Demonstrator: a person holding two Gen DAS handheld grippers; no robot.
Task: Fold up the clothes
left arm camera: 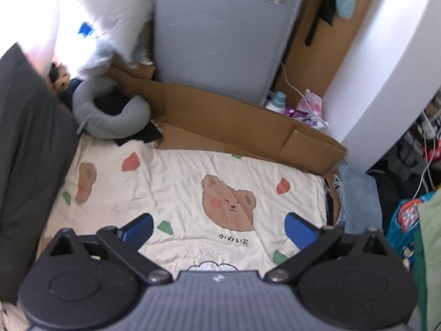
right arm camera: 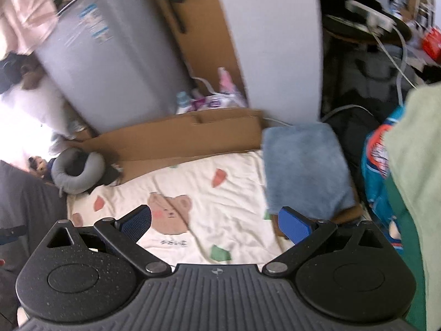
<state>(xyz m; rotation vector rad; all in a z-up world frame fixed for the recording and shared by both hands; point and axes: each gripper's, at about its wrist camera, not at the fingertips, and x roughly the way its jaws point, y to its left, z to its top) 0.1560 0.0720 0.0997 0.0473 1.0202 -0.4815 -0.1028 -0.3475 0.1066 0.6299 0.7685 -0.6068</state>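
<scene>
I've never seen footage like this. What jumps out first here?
A cream bedsheet printed with brown bear faces fills the middle, with both open blue-padded grippers, left and right, above it and holding nothing. A folded blue fluffy towel lies at its right edge, and a grey U-shaped neck pillow sits at the far left corner.

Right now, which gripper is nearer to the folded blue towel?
Right. The right gripper hovers open with one finger just below the folded blue towel. The left gripper hovers open over the bear-print blanket, the towel off to its right.
</scene>
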